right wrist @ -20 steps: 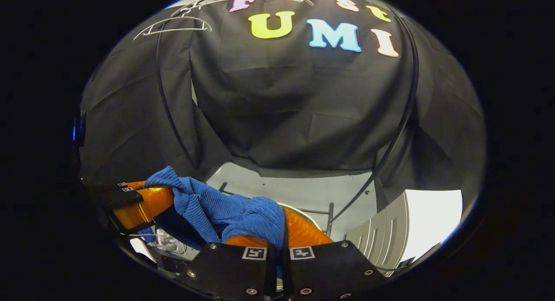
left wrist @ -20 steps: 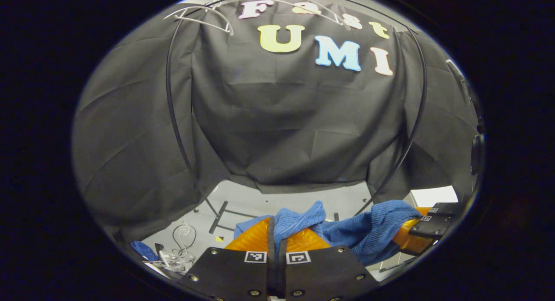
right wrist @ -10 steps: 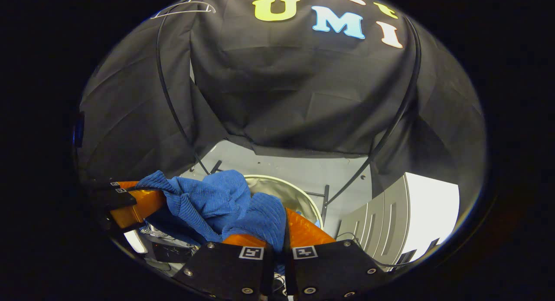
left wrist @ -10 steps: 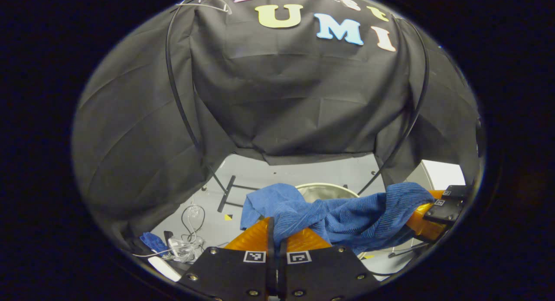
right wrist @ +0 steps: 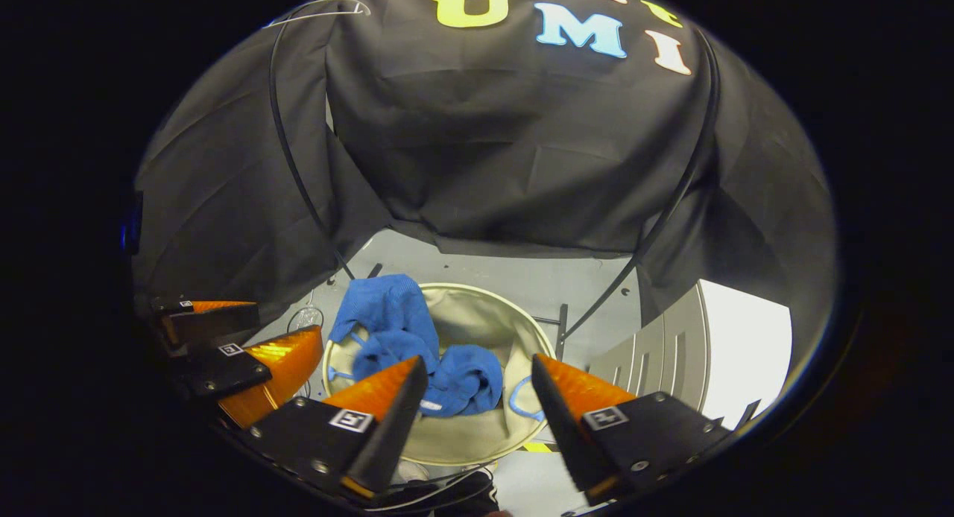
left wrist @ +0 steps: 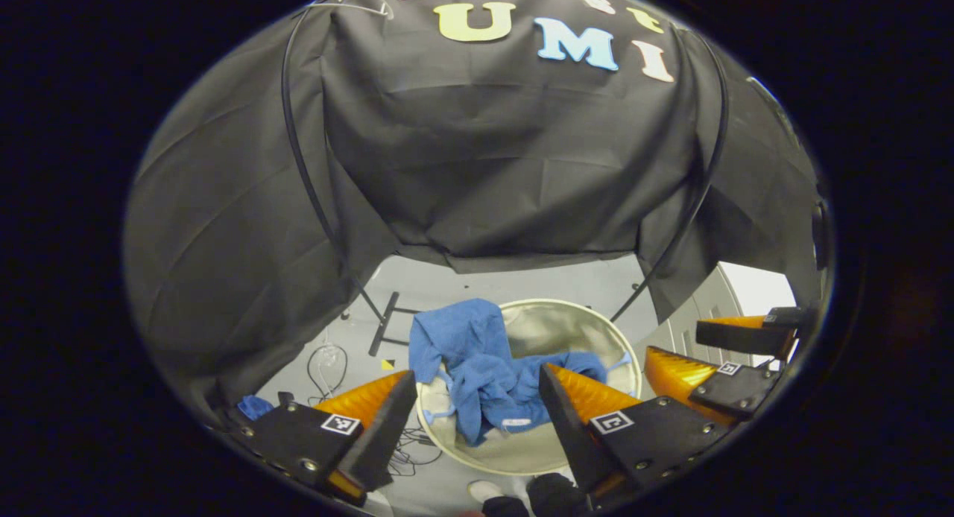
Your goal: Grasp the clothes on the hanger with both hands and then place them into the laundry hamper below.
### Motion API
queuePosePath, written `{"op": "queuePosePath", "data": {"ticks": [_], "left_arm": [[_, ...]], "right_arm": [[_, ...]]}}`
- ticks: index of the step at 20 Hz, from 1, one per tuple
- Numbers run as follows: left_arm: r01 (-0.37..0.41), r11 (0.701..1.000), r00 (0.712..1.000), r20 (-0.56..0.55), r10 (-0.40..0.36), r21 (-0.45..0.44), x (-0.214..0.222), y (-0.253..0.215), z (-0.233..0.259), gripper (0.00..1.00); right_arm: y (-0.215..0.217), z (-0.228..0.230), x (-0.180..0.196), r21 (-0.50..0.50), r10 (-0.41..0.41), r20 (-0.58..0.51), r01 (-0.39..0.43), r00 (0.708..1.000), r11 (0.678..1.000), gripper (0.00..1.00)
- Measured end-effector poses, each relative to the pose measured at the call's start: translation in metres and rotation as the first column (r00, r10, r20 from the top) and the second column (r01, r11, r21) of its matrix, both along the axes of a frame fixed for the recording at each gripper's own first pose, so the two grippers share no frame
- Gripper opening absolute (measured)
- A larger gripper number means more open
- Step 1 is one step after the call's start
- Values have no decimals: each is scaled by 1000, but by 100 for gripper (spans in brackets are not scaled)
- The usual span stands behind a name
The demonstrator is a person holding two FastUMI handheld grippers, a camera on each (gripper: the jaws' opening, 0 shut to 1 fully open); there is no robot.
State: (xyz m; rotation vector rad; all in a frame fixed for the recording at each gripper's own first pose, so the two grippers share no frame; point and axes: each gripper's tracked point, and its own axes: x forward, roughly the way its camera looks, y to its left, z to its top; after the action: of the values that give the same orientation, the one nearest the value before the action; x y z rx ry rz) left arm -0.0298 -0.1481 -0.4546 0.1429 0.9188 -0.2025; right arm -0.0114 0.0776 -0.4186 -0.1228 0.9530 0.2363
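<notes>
A blue knitted garment lies crumpled in the round pale laundry hamper on the floor, one part draped over the hamper's far left rim. My left gripper hangs open above it, holding nothing. In the right gripper view the same garment sits in the hamper, and my right gripper is open above it, empty. The right gripper also appears open at the right of the left gripper view. The left gripper appears open at the left of the right gripper view. Bare white hangers hang at the top left.
A black rack frame with floor feet stands behind the hamper. Loose cables and a small blue cloth lie on the grey floor at the left. A white ribbed panel stands to the right.
Both grippers have opened and let go of the blue garment, which has dropped into the hamper. Both views have tilted further down toward the floor.
</notes>
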Motion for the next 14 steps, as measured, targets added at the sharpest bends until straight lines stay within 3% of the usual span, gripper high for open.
{"op": "queuePosePath", "data": {"ticks": [1, 14], "left_arm": [[3, 1000, 1000, 3, -3, 3, -1, 1, 1, 94], [12, 1000, 997, 77, -12, 5, 9, 9, 33, 95]], "right_arm": [[-1, 1, 0, -1, -4, 3, 4, 1000, 1000, 95], [1, 22, 0, 5, -28, 47, 28, 998, 1000, 95]]}}
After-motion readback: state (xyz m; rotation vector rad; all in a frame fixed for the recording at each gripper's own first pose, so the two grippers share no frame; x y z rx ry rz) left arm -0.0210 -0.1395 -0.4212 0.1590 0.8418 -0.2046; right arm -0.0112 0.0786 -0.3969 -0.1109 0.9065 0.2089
